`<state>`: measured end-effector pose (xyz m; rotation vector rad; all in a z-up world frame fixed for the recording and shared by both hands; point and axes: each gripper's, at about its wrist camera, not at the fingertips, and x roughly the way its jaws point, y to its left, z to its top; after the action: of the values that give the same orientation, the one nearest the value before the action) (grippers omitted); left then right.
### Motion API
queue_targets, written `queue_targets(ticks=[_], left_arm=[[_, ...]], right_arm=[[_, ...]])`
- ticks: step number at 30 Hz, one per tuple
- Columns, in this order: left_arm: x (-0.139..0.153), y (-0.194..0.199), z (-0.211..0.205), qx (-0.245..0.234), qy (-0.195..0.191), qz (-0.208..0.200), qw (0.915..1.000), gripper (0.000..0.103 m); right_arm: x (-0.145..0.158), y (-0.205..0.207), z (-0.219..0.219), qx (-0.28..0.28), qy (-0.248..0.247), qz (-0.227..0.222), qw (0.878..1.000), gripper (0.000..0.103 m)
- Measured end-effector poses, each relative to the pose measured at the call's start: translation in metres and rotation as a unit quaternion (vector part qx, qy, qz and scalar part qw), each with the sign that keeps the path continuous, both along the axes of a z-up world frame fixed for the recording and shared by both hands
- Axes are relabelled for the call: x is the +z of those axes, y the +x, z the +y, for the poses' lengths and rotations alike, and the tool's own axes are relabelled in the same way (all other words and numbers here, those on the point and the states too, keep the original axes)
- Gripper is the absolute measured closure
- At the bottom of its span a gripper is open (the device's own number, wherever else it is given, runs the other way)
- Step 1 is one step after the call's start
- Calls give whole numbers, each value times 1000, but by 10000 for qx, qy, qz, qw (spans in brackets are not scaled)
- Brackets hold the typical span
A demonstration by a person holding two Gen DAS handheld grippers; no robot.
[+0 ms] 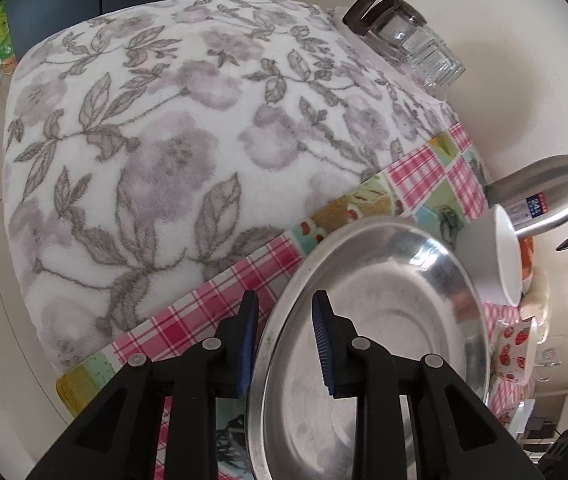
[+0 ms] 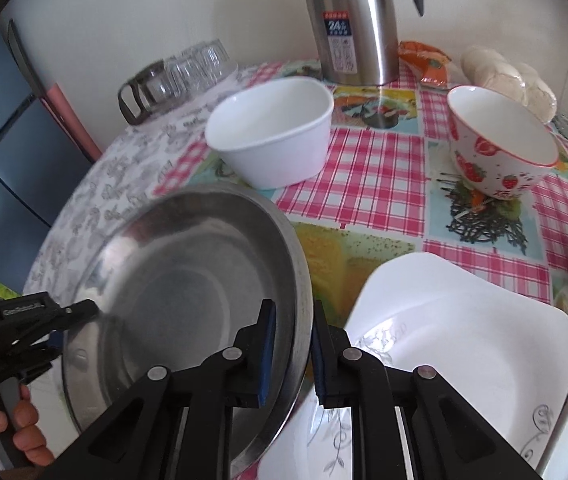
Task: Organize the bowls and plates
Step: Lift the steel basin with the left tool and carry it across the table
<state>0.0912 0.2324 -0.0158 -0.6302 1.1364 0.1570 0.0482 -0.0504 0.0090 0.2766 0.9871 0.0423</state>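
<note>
left view: my left gripper [image 1: 285, 344] straddles the near-left rim of the steel plate [image 1: 379, 320], pads not clearly biting, can't tell if it's clamped.
right view: right gripper [image 2: 292, 354] looks pinched on the plate's right rim; plate tilted up.
what matters: white square plate [image 2: 463, 344] sits just right of it, nearer my right hand.

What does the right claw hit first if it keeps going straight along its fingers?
Nothing new: the right claw already straddles the steel plate rim. Past that, probably the checked tablecloth; depth unclear.
</note>
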Motion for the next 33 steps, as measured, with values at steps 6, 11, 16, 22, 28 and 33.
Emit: queue_targets(ticks=[6,11,16,22,28,33], left_arm=[[21,-4,-8,-230,-35,-278,9993,75],[28,-4,-24,-421,-34,-315,9986,75],[38,-8,-37,-573,-15,-410,9975,75],[57,-16,-59,-760,112,-652,9949,75],[70,-26,-88,-1045,197,-841,9908,75],[70,-34,-109,-1170,212,-833,9894,75]], right_arm=[[17,-21,-10,-66,170,-268,9995,86],[29,-36,-27,-205,330,-401,9984,85],[44,-50,-39,-307,407,-608,9968,85],[65,-70,-55,-437,326,-878,9946,85],[73,-92,-78,-687,335,-992,9921,85],[75,-108,-97,-843,365,-1006,9907,85]])
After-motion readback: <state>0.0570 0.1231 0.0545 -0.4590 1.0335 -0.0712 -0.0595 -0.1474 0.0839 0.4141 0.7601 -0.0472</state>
